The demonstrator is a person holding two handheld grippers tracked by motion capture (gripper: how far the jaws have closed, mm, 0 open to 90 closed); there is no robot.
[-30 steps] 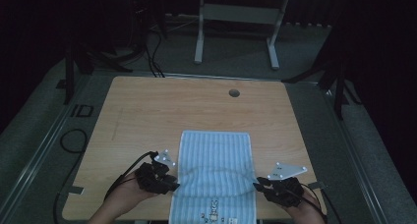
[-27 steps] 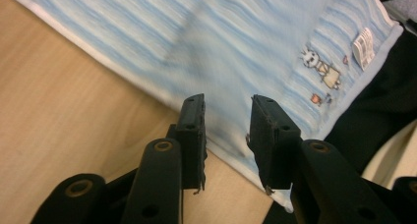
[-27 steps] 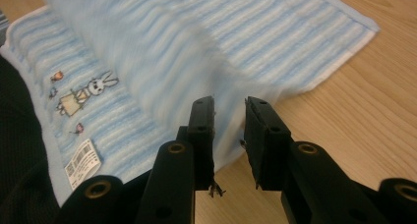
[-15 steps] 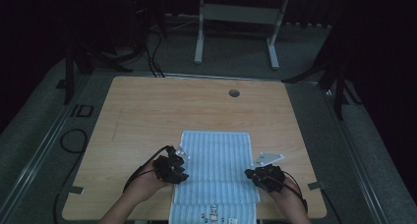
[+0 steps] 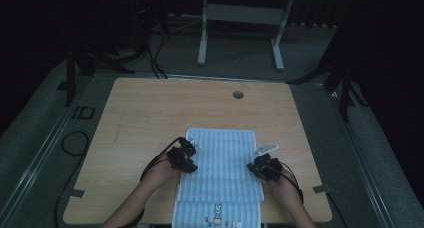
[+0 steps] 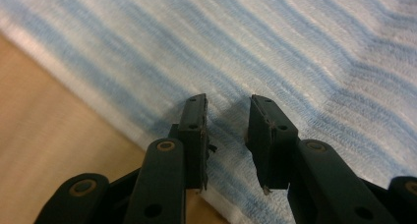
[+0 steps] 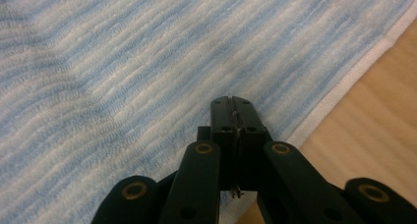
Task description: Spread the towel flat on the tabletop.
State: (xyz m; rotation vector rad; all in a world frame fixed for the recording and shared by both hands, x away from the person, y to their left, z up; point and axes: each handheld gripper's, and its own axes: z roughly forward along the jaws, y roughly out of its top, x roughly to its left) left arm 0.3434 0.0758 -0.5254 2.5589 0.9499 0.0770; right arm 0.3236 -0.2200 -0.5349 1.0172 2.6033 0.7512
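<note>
The striped towel (image 5: 220,173) lies flat on the table (image 5: 150,113), flanked by the left gripper (image 6: 227,135), fingers spread over its edge, and the right gripper (image 7: 235,117), fingers pressed together, apparently empty, probably positioned for folding.

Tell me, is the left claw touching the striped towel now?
Cannot tell. In the left gripper view the left claw is open over the striped towel beside its edge, but no clear contact or gap shows there.
</note>
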